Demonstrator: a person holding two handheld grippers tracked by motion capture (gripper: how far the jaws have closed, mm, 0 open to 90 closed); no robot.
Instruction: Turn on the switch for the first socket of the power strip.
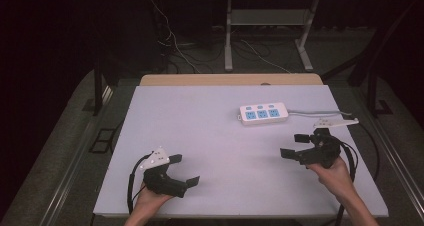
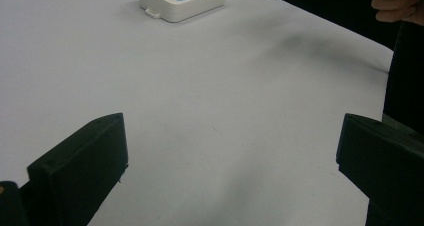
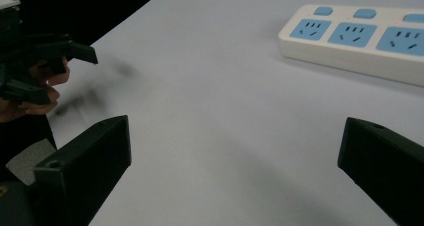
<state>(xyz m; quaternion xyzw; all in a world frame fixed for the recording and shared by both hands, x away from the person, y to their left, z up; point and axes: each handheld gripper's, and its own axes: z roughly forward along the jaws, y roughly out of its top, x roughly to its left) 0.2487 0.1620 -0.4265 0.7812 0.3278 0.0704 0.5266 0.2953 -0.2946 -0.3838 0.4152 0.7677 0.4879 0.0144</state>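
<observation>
A white power strip (image 1: 263, 114) with blue sockets lies on the pale table (image 1: 210, 136) toward the back right; its grey cable runs off to the right. It also appears at the top of the left gripper view as the power strip (image 2: 181, 1) and at the upper right of the right gripper view as the power strip (image 3: 357, 38). My left gripper (image 1: 184, 169) hovers near the front left of the table, open, with nothing between its jaws. My right gripper (image 1: 295, 145) is at the front right, open and empty, a little in front of the strip.
A white plug piece (image 1: 335, 121) lies at the table's right edge by the cable. Beyond the table stand a wooden ledge (image 1: 230, 79), metal desk legs (image 1: 228, 36) and loose cables on the floor. The other hand with its gripper (image 3: 35, 66) appears at left in the right gripper view.
</observation>
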